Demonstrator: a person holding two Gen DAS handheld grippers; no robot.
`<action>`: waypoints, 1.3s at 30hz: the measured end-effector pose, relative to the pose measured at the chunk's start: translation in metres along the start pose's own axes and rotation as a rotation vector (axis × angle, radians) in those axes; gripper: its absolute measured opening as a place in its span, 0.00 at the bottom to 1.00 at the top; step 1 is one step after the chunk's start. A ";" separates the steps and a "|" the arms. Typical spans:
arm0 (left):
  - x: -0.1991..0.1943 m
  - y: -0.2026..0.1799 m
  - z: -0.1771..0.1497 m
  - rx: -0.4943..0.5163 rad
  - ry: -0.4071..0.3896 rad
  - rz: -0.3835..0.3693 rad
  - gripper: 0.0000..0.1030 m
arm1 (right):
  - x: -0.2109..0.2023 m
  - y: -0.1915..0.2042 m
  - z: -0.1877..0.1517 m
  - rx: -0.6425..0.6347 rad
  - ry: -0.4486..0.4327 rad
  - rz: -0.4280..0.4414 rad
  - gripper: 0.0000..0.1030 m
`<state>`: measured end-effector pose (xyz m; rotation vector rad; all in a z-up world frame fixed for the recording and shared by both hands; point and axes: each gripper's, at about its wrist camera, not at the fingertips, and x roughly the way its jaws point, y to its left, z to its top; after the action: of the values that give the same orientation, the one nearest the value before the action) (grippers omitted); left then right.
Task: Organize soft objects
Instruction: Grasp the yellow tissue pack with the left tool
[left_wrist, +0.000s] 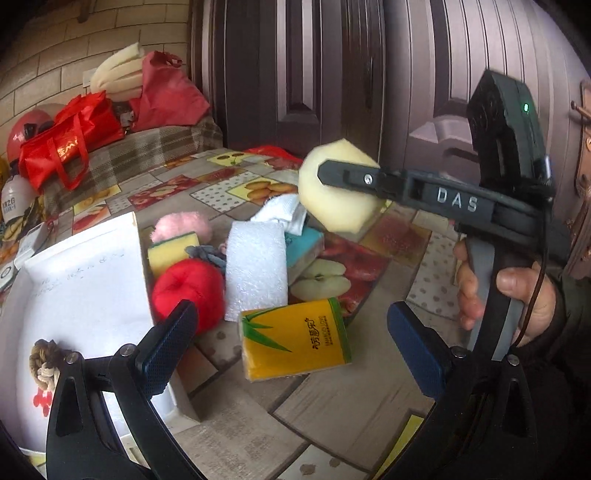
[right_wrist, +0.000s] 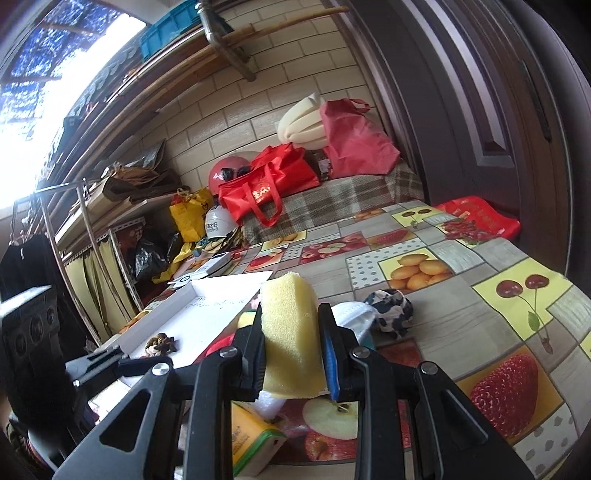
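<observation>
My right gripper (right_wrist: 291, 314) is shut on a pale yellow sponge (right_wrist: 291, 350), held in the air above the table; in the left wrist view the same sponge (left_wrist: 332, 199) sits in the right gripper (left_wrist: 332, 177), with a hand on its handle. My left gripper (left_wrist: 291, 310) is open with nothing between its fingers, low over a yellow tissue pack (left_wrist: 295, 339). Beside it lie a white foam block (left_wrist: 256, 269), a red plush ball (left_wrist: 188, 288), a yellow-green sponge (left_wrist: 171, 254) and a pink puff (left_wrist: 183, 227). A white box (left_wrist: 85, 280) at the left holds a rope knot (left_wrist: 44, 358).
A fruit-print tablecloth (right_wrist: 461, 280) covers the table. A teal tissue pack (left_wrist: 303, 247), a white cloth (left_wrist: 280, 210) and a black-and-white cloth ball (right_wrist: 393, 312) lie further back. Red bags (right_wrist: 269, 184) and a helmet sit at the far end; a dark door (left_wrist: 295, 74) stands behind.
</observation>
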<state>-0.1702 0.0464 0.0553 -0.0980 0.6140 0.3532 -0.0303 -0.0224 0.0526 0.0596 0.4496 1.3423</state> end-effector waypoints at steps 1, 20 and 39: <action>0.006 -0.004 -0.002 0.010 0.032 0.013 1.00 | -0.001 -0.001 0.000 0.004 -0.001 0.000 0.25; 0.051 -0.006 -0.002 -0.015 0.235 0.044 0.71 | -0.004 -0.004 0.002 0.004 -0.018 0.010 0.25; -0.045 0.030 -0.006 -0.144 -0.264 0.207 0.71 | -0.003 0.005 0.007 -0.059 -0.031 -0.010 0.25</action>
<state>-0.2180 0.0598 0.0774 -0.1234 0.3367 0.6006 -0.0324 -0.0224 0.0615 0.0294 0.3832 1.3419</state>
